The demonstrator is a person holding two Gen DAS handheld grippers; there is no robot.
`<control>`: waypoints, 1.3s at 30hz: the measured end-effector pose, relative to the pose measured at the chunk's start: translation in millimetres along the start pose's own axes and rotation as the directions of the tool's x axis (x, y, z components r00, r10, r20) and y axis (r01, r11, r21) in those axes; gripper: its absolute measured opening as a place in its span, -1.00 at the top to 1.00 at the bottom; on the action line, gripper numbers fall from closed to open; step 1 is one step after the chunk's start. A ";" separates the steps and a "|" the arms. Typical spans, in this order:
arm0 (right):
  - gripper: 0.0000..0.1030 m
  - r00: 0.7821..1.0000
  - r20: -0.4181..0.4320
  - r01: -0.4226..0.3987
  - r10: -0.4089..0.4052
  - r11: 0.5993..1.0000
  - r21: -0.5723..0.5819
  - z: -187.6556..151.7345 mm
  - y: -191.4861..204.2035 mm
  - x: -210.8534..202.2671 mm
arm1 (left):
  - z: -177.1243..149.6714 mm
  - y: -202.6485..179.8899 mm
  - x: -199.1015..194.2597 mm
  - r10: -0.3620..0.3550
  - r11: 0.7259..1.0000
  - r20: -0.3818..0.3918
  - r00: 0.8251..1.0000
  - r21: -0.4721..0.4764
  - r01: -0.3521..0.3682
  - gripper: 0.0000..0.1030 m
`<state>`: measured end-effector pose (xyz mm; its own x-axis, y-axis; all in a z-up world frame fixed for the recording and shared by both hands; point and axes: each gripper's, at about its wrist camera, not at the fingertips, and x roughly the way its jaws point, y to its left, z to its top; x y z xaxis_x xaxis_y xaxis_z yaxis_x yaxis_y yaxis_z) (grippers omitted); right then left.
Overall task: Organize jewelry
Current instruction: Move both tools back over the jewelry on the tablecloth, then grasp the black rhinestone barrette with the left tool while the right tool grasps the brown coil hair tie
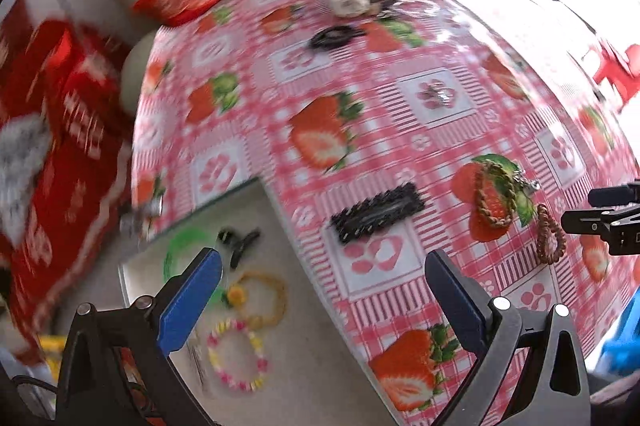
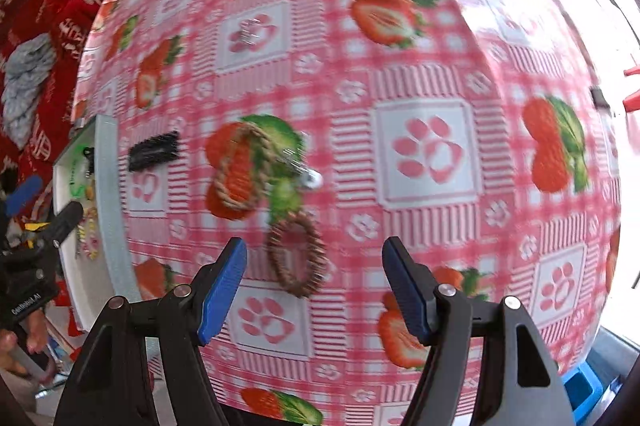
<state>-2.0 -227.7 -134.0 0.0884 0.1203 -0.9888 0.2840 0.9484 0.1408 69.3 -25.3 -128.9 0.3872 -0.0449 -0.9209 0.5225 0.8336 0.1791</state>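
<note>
Left gripper (image 1: pixel 324 296) jaws spread wide, empty; pastel bead bracelet (image 1: pixel 239 356) in white tray (image 1: pixel 304 366) just below the left finger. Right gripper (image 2: pixel 314 290) parted, empty; brown coil bracelet (image 2: pixel 298 258) on tablecloth (image 2: pixel 424 74) just ahead, between the fingers.

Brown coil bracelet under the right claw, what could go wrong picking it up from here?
1. The brown coil bracelet lies against the braided rope bracelet, so the open right claw may drag both.
2. It is thin and flat on the slick tablecloth; the pads could slide off it.
</note>
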 end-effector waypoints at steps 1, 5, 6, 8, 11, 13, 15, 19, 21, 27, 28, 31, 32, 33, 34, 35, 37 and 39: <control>-0.43 1.000 -0.002 0.003 -0.003 1.000 0.004 -1.7 -2.6 0.5 | 3.3 -2.2 2.4 -0.002 1.000 0.000 1.000 0.017 0.002 -1.00; -0.43 1.000 -0.005 0.009 -0.009 1.000 0.004 -7.6 -8.0 1.8 | 17.1 -11.9 16.7 -0.011 0.998 -0.012 1.000 0.058 0.012 -1.00; -0.43 1.000 -0.006 0.009 -0.009 1.000 0.002 -8.9 -8.1 2.6 | 19.8 -14.1 19.4 -0.017 0.998 -0.012 1.000 0.067 0.018 -1.00; -0.43 1.000 -0.008 0.012 -0.012 1.000 -0.002 -10.7 -7.4 3.7 | 23.6 -19.2 25.3 -0.028 0.996 -0.014 1.000 0.088 0.029 -1.00; -0.43 1.000 -0.011 0.014 -0.014 1.000 -0.005 -13.0 -8.5 5.8 | 27.6 -29.1 33.0 -0.067 0.986 -0.015 0.998 0.149 0.069 -0.96; -0.43 1.000 -0.015 0.009 -0.009 1.000 0.000 -13.8 -9.9 7.6 | 29.2 -37.8 38.2 -0.068 0.976 -0.018 0.998 0.205 0.070 -0.92; -0.43 1.000 -0.019 0.009 -0.009 1.000 0.000 -14.7 -11.4 9.3 | 31.6 -46.9 43.9 -0.066 0.960 -0.015 0.998 0.270 0.067 -0.92; -0.43 1.000 -0.020 0.021 -0.021 1.000 -0.015 -14.7 -11.6 12.2 | 39.1 -55.3 55.5 -0.080 0.939 -0.027 0.996 0.333 0.084 -0.92; -0.43 0.999 -0.021 0.032 -0.033 0.999 -0.024 -14.2 -10.8 14.3 | 43.8 -55.4 63.9 -0.086 0.939 -0.046 0.995 0.331 0.096 -0.91; -0.41 0.997 -0.031 0.069 -0.070 0.997 -0.046 -12.1 -3.1 27.1 | 47.8 -51.9 90.5 -0.100 0.946 -0.132 0.986 0.293 0.135 -0.62; -0.36 0.997 -0.031 0.071 -0.072 0.996 -0.050 -12.9 -2.2 28.7 | 47.1 -50.2 94.9 -0.113 0.949 -0.151 0.982 0.278 0.152 -0.62; -0.28 0.995 -0.020 0.096 -0.098 0.992 -0.077 -15.1 4.8 32.6 | 48.5 -44.5 98.2 -0.149 0.955 -0.173 0.974 0.231 0.187 -0.59; -0.26 0.994 -0.013 0.108 -0.110 0.990 -0.092 -15.7 8.0 33.6 | 49.1 -43.5 98.6 -0.162 0.955 -0.181 0.970 0.218 0.200 -0.55; -0.21 0.993 -0.009 0.119 -0.120 0.988 -0.102 -15.9 10.2 34.2 | 49.7 -43.3 98.6 -0.174 0.955 -0.189 0.966 0.207 0.213 -0.45; -0.15 0.991 -0.002 0.136 -0.137 0.984 -0.117 -16.4 14.3 35.5 | 50.1 -43.3 98.7 -0.182 0.954 -0.195 0.964 0.201 0.221 -0.40; -0.13 0.989 0.003 0.149 -0.150 0.981 -0.127 -17.0 16.9 36.1 | 50.4 -44.8 98.1 -0.184 0.954 -0.200 0.962 0.198 0.224 -0.31; -0.04 0.983 0.017 0.181 -0.181 0.971 -0.154 -18.1 22.7 37.6 | 50.1 -49.0 96.5 -0.180 0.955 -0.203 0.962 0.200 0.221 -0.16; 0.04 0.979 0.028 0.206 -0.204 0.962 -0.177 -19.7 27.0 38.8 | 49.7 -54.8 94.5 -0.178 0.954 -0.210 0.961 0.203 0.221 -0.02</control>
<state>-9.6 -191.6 -169.5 0.0554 -0.0843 -0.9949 0.1223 0.9895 -0.0770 115.0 -102.6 -208.5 0.1193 -0.0761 -0.9899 0.7380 0.6738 0.0371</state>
